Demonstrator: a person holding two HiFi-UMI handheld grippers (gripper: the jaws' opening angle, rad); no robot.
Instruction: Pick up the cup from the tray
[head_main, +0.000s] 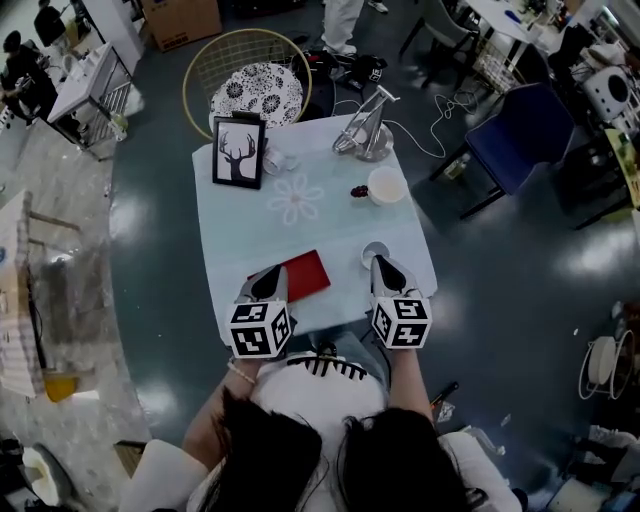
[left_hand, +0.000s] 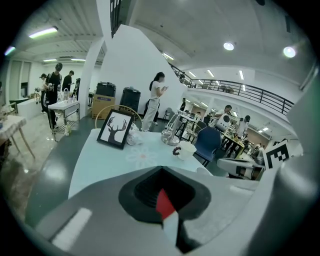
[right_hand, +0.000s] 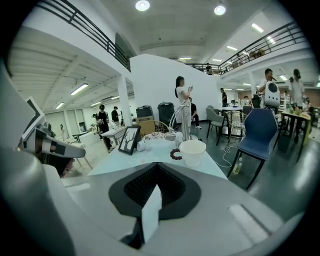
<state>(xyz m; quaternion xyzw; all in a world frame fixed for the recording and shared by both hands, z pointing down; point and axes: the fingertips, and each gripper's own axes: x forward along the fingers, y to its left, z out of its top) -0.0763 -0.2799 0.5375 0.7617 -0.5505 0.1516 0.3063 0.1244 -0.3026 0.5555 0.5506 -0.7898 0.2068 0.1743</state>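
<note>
Head view: high above the table (head_main: 250, 230), looking steeply down, with the whole top in frame and the far edge at 12 o'clock. Left gripper view: low at the near edge, close behind its jaws, facing 12–1 o'clock. Right gripper view: same, facing 11–12. All three share the deer picture (head_main: 239, 152) and white bowl (head_main: 386, 185).

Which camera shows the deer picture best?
The head view: the deer picture faces that camera, sharp and whole. The left gripper view also shows the deer picture clearly, but slightly slanted. In the right gripper view the deer picture is small and seen at an angle.
</note>
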